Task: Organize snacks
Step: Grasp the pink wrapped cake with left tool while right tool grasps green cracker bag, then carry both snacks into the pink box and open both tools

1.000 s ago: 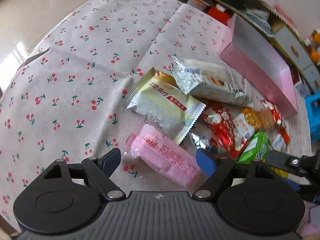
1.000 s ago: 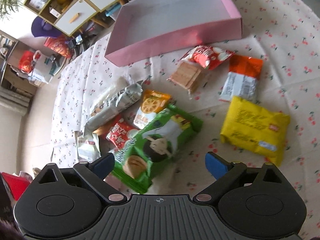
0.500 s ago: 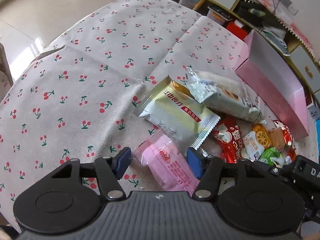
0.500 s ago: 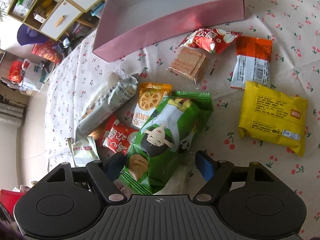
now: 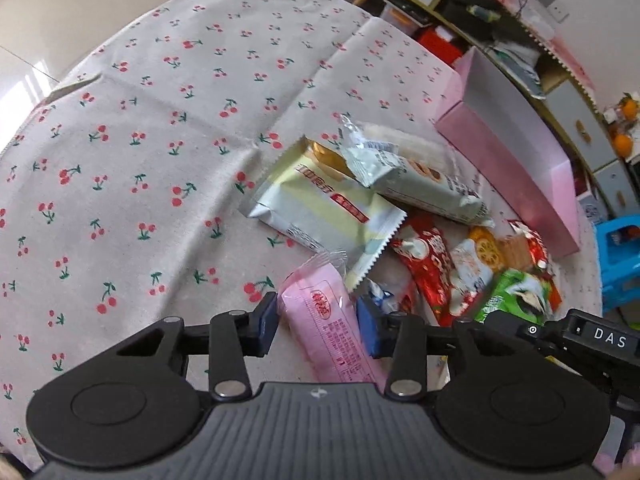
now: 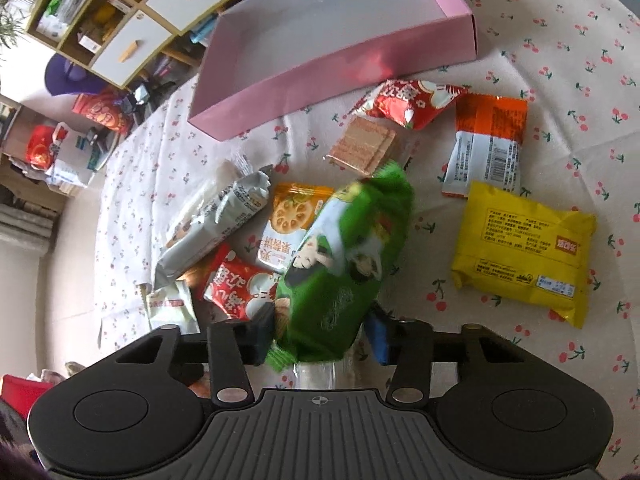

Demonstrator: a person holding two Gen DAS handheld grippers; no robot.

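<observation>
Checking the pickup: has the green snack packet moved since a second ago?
Yes. The green packet has swung upright between the closing right gripper, now overlapping the wafer pack.

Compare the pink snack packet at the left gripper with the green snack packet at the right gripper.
The pink snack packet is slim, pale and lies flat on the cloth; the green snack packet is broader, puffy, pictured, and rests across other snacks. The pink one sits apart at the pile's edge; the green one sits in its midst. Shared: each lies between closing fingers, of the left gripper and the right gripper.
</observation>
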